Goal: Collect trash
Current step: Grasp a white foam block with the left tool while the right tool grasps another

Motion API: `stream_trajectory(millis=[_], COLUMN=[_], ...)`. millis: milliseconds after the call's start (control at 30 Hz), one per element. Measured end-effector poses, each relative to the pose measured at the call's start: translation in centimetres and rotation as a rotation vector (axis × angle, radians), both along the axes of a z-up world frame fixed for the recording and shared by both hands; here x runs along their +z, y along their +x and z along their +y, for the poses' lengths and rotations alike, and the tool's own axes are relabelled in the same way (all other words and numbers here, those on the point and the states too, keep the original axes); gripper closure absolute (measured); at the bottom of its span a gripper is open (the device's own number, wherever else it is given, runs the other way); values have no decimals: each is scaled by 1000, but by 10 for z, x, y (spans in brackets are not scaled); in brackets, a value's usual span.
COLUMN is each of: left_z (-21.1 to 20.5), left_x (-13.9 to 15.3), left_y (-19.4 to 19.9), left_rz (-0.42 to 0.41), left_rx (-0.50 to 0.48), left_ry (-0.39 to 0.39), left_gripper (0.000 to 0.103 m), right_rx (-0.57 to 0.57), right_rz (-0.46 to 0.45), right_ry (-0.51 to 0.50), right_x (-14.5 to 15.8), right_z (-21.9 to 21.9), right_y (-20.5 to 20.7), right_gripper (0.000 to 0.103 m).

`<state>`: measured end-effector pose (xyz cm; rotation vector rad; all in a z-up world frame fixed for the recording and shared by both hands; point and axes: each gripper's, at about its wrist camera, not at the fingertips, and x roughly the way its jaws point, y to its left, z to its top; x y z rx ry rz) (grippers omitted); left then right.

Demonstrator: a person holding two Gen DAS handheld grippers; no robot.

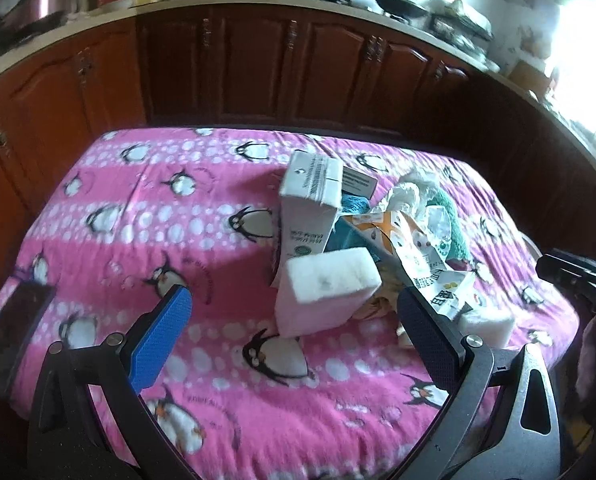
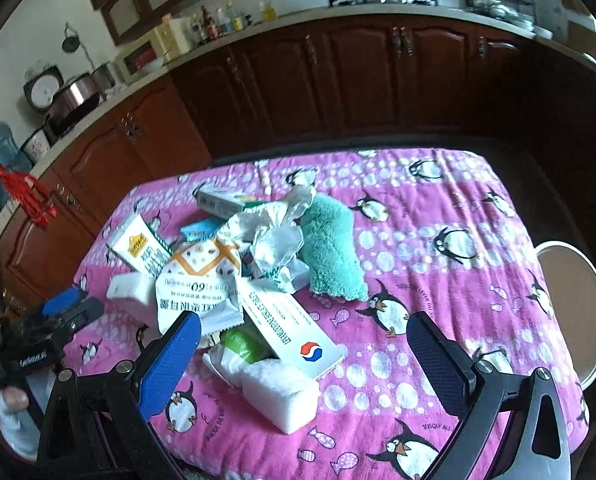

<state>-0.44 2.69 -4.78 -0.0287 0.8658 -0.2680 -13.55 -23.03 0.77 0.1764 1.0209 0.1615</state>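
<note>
Your left tongs (image 1: 294, 320) and right tongs (image 2: 303, 344) both stand spread wide, each pair empty, held above the near edge of the bench (image 1: 138, 208), which is draped in a pink cloth printed with penguins and white dots.

Nearest your right tongs, a white foam block (image 2: 282, 394) lies on the cloth. Touching it, a long white carton with a red-and-blue emblem (image 2: 294, 328) slants across a green packet (image 2: 244, 344). Beside your left tongs, a second white foam block (image 1: 325, 292) leans tilted, its square end facing you.

Behind these, the trash forms one loose heap at the middle of the bench. A crumpled white wrapper with orange lattice print (image 2: 202, 280) lies at its centre. To its left rests a white box with a yellow mark and green lettering (image 2: 142, 248); in the left wrist view the same box (image 1: 309, 200) stands nearly upright. A crumpled clear-white plastic bag (image 2: 274, 236) tops the heap, and a small blue packet (image 2: 200, 230) shows beneath its edge.

A fluffy teal cloth (image 2: 331, 248) lies against the heap's right side. Farthest back, a flat white-and-green box (image 2: 222, 202) lies tilted on the cloth.

Beyond the bench run dark wooden cabinets (image 2: 357, 80).
</note>
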Motion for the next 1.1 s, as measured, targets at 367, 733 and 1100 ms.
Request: stream_trajectory(millis=[367,733,1100], left_z=[-18,-12,-5], left_x=[-23,-29,29], left_y=[36,40,1], left_rz=[55,99,58], left_rx=[-169,-189,-218], left_ry=[56,-21,-65], left_gripper=[20,48,49], right_rx=[187,159,142], right_rz=[151,222,94], right_ry=[30,114,119], right_x=[-37,-66,-21], right_z=[16,7,-21], right_y=[-7,-2,-23], right_gripper=[9,66,72])
